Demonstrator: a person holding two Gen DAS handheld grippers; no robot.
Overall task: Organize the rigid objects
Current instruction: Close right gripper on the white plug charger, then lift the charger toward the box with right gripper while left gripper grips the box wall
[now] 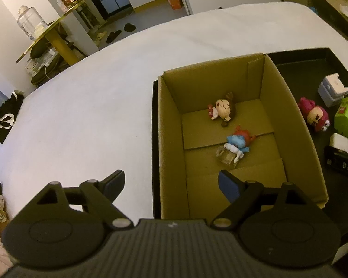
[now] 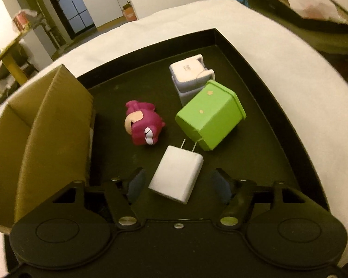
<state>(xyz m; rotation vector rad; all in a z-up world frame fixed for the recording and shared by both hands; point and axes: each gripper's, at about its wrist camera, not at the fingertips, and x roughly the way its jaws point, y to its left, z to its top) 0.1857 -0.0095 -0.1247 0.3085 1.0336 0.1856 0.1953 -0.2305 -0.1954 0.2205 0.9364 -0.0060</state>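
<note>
In the left wrist view, an open cardboard box [image 1: 171,120] holds a brown-haired doll [image 1: 222,110] and a blue figurine [image 1: 237,144] lying on a clear piece. My left gripper [image 1: 171,184] is open and holds nothing; one finger hangs over the box's near end, the other over the white surface. In the right wrist view, a white plug charger [image 2: 177,176] lies on the black tray [image 2: 255,74] between the fingers of my right gripper [image 2: 178,185]. That gripper is open, with a gap on each side of the charger. Beyond it lie a pink figurine [image 2: 143,122], a green box [image 2: 210,115] and a white-grey adapter [image 2: 190,76].
The box [image 2: 46,127] stands at the tray's left end, close to the pink figurine. A black item marked DAS [image 1: 343,165] lies at the tray's near right. Tray and box rest on a white bed-like surface [image 1: 92,92]. A yellow side table [image 1: 48,34] with jars stands beyond.
</note>
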